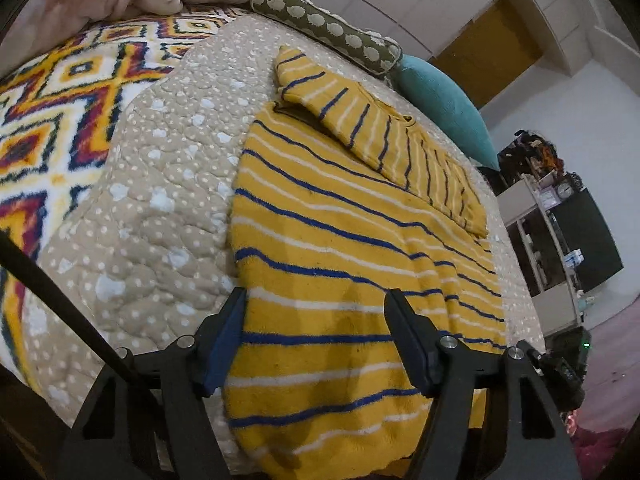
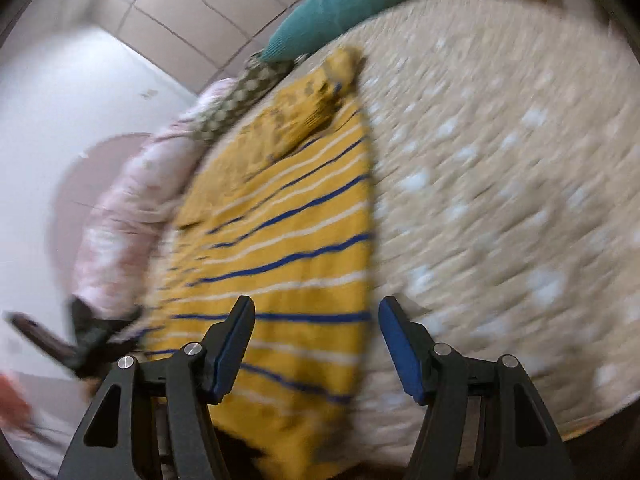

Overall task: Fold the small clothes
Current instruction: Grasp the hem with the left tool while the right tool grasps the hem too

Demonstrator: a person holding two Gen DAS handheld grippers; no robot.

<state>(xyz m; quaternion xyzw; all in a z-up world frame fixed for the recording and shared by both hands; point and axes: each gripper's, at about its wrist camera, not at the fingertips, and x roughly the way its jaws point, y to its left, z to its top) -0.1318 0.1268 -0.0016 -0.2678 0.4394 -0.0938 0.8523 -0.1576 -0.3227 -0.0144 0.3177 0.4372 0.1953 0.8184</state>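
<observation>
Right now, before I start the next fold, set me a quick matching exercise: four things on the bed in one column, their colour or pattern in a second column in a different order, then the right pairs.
Things:
1. sweater
2. quilt
3. bolster
4. cushion

Colour or pattern:
A. plain teal
B. olive with pale round motifs
C. yellow with blue and white stripes
D. beige with white dots

Pairs: 1-C, 2-D, 3-B, 4-A
</observation>
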